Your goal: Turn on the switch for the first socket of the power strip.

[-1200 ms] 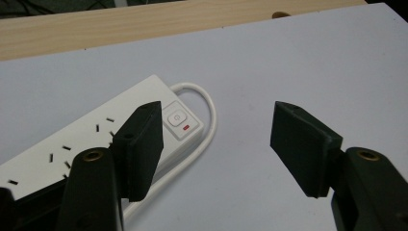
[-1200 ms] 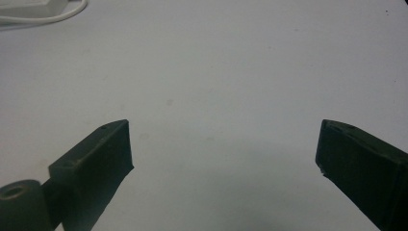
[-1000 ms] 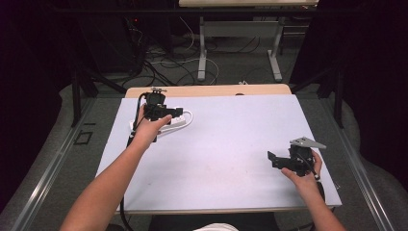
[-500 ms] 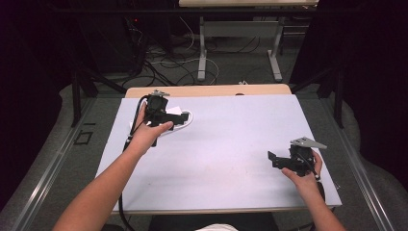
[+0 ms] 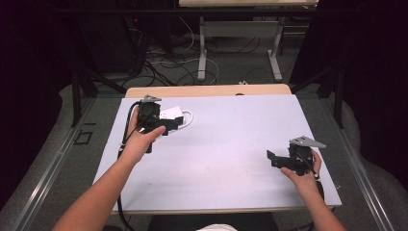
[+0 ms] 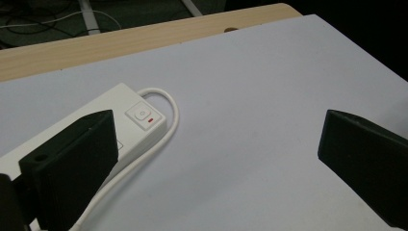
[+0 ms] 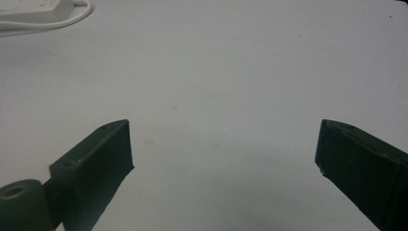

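Left gripper [image 5: 179, 121] spread wide with nothing held, jaws just opened, white power strip [image 6: 139, 120] off to one side, so probably just let go. Smooth boxy plastic with looped round cord [image 6: 169, 120], near tabletop's far left corner. Right gripper [image 5: 270, 158] gaping, empty, near right edge

The high view looks forward and down on the whole white surface [image 5: 231, 144] from afar, while both gripper views skim close above it, sharing the power strip [image 6: 139, 120].
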Action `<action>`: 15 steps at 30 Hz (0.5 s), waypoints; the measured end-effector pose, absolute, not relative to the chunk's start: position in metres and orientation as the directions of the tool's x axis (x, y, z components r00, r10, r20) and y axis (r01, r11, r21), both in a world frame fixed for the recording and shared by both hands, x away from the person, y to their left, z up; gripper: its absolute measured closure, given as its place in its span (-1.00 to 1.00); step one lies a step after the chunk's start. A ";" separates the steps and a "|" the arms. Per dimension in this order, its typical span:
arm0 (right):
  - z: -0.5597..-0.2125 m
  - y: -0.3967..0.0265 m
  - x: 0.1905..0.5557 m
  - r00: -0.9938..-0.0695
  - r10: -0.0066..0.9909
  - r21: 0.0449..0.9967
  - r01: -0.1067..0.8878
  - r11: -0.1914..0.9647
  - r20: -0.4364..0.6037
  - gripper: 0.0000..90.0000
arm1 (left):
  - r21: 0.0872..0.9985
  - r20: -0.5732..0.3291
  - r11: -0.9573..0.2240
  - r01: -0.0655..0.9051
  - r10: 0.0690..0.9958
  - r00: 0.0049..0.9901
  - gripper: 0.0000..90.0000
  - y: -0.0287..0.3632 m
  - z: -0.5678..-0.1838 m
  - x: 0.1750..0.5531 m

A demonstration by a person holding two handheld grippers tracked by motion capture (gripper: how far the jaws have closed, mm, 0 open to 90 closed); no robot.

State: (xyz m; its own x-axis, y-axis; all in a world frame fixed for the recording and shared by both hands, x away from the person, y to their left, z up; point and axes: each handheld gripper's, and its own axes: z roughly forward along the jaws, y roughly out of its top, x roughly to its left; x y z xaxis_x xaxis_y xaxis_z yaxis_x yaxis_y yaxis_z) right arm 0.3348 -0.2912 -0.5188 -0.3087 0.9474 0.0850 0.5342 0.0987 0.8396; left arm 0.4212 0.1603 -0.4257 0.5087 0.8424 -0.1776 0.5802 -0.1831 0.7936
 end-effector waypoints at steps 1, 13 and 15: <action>-0.519 -0.291 0.335 -0.307 0.948 0.841 0.532 0.101 0.081 -0.89 | 0.797 -0.178 -0.180 0.577 0.843 0.508 -1.00 0.162 -0.425 0.419; -0.519 -0.292 0.334 -0.307 0.948 0.840 0.534 0.099 0.083 -0.89 | 0.817 -0.172 -0.149 0.557 0.859 0.482 -0.99 0.186 -0.422 0.394; -0.518 -0.292 0.334 -0.309 0.948 0.840 0.532 0.101 0.082 -0.89 | 0.821 -0.164 -0.145 0.553 0.867 0.471 -0.99 0.191 -0.423 0.389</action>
State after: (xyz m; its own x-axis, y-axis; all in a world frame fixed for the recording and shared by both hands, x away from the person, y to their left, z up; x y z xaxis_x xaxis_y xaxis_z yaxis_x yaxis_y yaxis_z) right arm 0.3340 -0.2921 -0.5185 -0.3090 0.9476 0.0816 0.5325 0.1013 0.8403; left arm 0.3895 0.1905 -0.4227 0.4711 0.8667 -0.1640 0.5526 -0.1450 0.8208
